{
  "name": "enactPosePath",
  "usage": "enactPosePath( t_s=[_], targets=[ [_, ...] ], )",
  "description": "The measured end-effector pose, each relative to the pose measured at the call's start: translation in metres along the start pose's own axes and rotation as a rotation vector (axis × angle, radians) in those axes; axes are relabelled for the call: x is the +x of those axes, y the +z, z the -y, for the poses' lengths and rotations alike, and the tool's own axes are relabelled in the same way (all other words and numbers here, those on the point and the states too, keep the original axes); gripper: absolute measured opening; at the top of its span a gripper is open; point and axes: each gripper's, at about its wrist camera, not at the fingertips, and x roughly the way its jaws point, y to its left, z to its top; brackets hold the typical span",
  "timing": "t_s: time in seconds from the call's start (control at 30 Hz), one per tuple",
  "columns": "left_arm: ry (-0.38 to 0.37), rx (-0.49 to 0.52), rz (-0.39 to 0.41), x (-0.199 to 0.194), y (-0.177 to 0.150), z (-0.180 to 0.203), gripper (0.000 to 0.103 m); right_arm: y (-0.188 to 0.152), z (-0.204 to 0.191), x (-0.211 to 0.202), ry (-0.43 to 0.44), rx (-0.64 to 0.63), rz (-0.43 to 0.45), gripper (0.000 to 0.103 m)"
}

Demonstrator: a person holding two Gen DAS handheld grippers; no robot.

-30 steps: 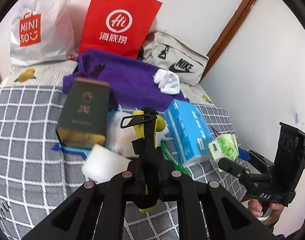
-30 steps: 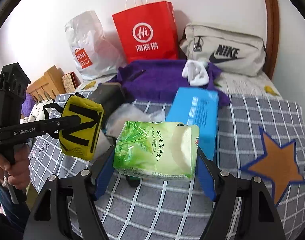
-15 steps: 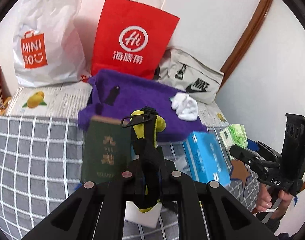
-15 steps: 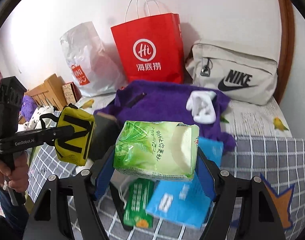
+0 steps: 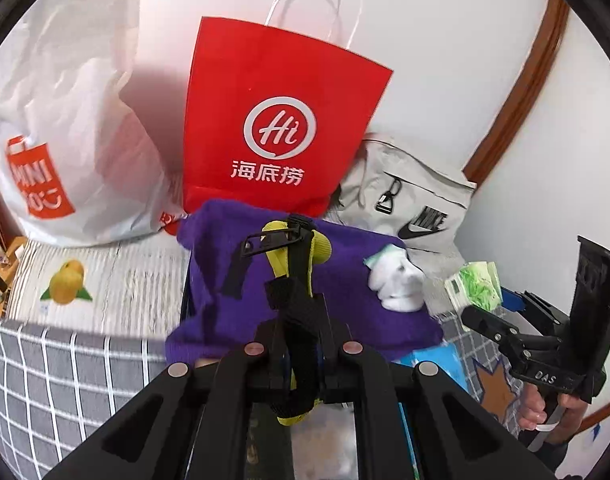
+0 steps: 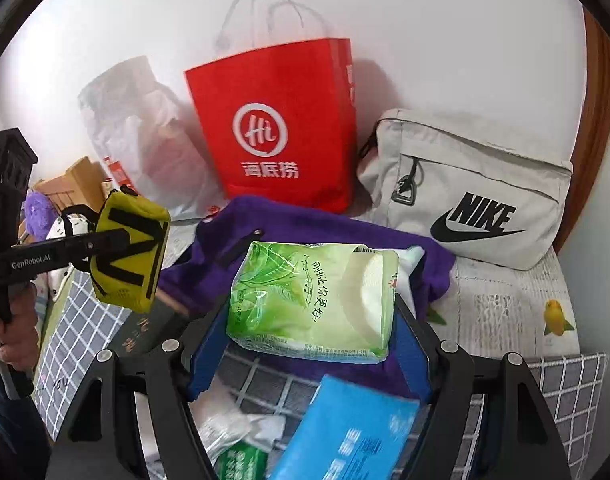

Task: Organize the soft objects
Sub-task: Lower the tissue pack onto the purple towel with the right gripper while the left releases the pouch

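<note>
From the left wrist view, the left tongs [image 5: 301, 344] are clamped on a yellow pouch [image 5: 301, 256] with black straps, held up in the air above the purple cloth [image 5: 345, 300]. Behind the cloth a red paper bag [image 5: 281, 132] stands against the wall, with a grey Nike bag [image 5: 417, 204] just beside it. At the right edge the right tongs [image 5: 481, 300] show from the side, carrying the green tissue pack [image 5: 475, 284].

From the right wrist view, the right tongs [image 6: 311, 344] grip the green tissue pack [image 6: 313, 300] across its width, lifted clear of the checked bedcover [image 6: 561, 376]. To the left, the left tongs [image 6: 117, 240] carry the yellow pouch [image 6: 129, 252] at about the same height.

This looks like the carrying step: both soft things are lifted and neither is set down yet. The next move probably calls for picking a destination (the red bag seems likeliest, though I cannot be sure), bringing each item over its mouth one at a time, then releasing.
</note>
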Motion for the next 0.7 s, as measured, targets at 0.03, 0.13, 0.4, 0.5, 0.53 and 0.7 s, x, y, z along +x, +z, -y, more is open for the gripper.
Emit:
enactPosePath(
  t_s=[0.03,0.13,0.4,0.5,0.53,0.7],
  targets=[
    [-0.003,-0.004,-0.005,0.006,0.003,-0.001,0.009,0.003,0.002,0.005,-0.001,-0.006,-0.005,0.074],
    [-0.015,-0.003,-0.026,0.025,0.014,-0.002,0.009,0.007,0.011,0.022,-0.020,-0.019,-0.031,0.074],
    [-0.029,-0.037,-0.087,0.076,0.020,-0.007,0.009,0.004,0.027,0.071,-0.023,-0.013,-0.117,0.074],
    [-0.026,-0.040,-0.119,0.091,0.019,-0.010,0.009,-0.001,0.028,0.088,-0.031,-0.023,-0.156,0.074],
    [-0.019,-0.036,-0.131,0.095,0.018,-0.011,0.009,-0.003,0.028,0.094,-0.032,-0.027,-0.170,0.074],
    [-0.022,-0.062,-0.150,0.106,0.019,-0.021,0.009,-0.011,0.029,0.109,-0.038,-0.053,-0.197,0.074]
  ],
)
